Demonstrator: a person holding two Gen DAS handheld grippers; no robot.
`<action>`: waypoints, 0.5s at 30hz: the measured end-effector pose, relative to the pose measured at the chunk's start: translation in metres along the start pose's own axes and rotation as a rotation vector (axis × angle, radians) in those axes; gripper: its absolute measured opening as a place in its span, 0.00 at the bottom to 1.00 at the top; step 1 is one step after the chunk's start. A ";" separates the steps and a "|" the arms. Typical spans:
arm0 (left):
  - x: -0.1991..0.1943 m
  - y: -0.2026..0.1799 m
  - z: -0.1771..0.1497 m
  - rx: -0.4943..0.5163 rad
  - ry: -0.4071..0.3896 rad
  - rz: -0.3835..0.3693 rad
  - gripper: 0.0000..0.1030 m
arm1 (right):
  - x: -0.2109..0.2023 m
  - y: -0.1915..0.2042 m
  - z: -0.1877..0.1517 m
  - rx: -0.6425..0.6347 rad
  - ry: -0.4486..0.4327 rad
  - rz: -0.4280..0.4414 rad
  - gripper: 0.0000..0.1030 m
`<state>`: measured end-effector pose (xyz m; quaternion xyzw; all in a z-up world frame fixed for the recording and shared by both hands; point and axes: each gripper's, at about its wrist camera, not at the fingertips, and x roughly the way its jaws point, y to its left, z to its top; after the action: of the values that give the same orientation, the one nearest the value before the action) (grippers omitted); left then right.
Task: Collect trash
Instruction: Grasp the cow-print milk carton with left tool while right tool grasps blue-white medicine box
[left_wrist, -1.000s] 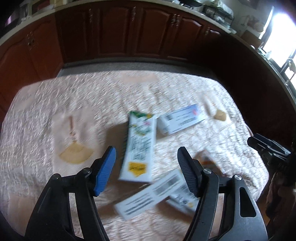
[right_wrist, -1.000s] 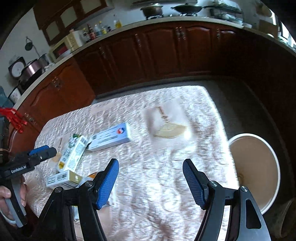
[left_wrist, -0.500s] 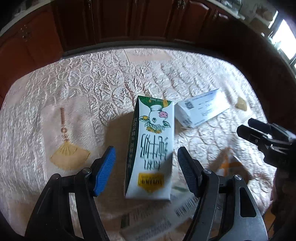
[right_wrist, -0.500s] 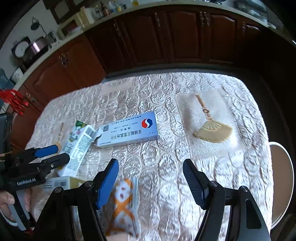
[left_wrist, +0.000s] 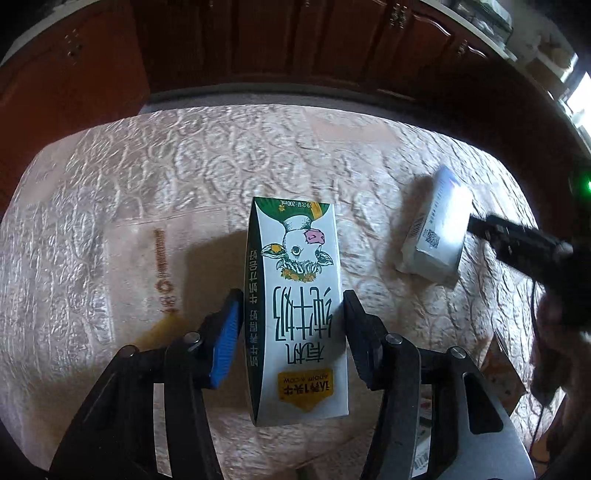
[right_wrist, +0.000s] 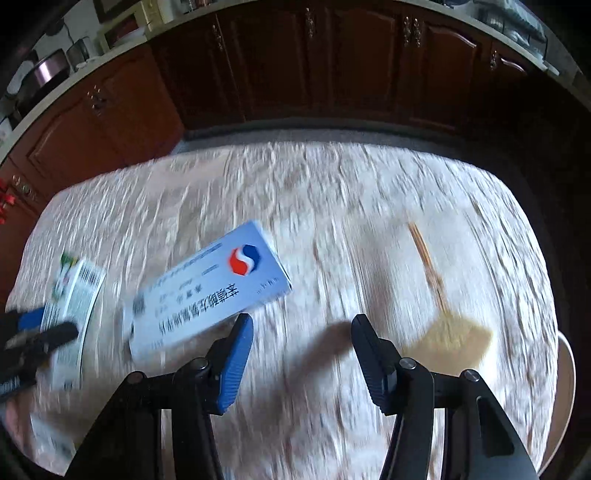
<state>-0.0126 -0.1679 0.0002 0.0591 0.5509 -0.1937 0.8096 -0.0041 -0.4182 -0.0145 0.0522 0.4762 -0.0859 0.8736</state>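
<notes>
Now straddling the milk carton (left_wrist: 295, 306): left hand-held gripper (left_wrist: 293, 321), blue pad hard against the carton's left side, black pad hard against its right. Half a second ago open around it with daylight on both sides; now closed in, apparently clamped, though whether the carton is lifted off the counter (left_wrist: 110, 192) cannot be told. Lying flat and lengthwise between the fingers, cow face and green end pointing away, yellow label nearest the camera.

To the right of the carton, a white and blue medicine box (left_wrist: 436, 232), blurred and seemingly tipped up on an edge, with the dark tip of the other tool touching or just beside its right side. Flat on the cloth half a second ago, so probably just nudged.

From the right wrist view: right hand-held gripper (right_wrist: 301, 339) with fingers wide apart and nothing between them, much nearer the same medicine box (right_wrist: 210, 291) than before, blue finger just beside its near edge. Heavy motion blur throughout. Left of that box, the milk carton (right_wrist: 75, 295) again, held at its near end by the left tool.

Right of the medicine box, a fan picture (right_wrist: 447, 336) printed on the cloth, and beyond the counter's edge a pale bin rim (right_wrist: 567, 369).

Likely meaning: first piece of trash secured, second about to be gripped; neither yet in the bin.
</notes>
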 end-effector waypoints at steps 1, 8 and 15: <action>0.000 0.002 0.000 -0.004 0.001 -0.003 0.50 | 0.003 0.003 0.006 -0.006 -0.008 0.003 0.53; 0.000 0.006 0.002 0.000 0.012 -0.023 0.51 | -0.004 0.013 0.035 0.067 -0.035 0.031 0.64; 0.015 0.001 0.002 -0.011 0.048 -0.026 0.51 | 0.009 0.047 0.038 0.090 0.048 0.117 0.73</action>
<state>-0.0055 -0.1713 -0.0130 0.0520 0.5719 -0.1995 0.7940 0.0414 -0.3793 -0.0013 0.1212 0.4890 -0.0548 0.8621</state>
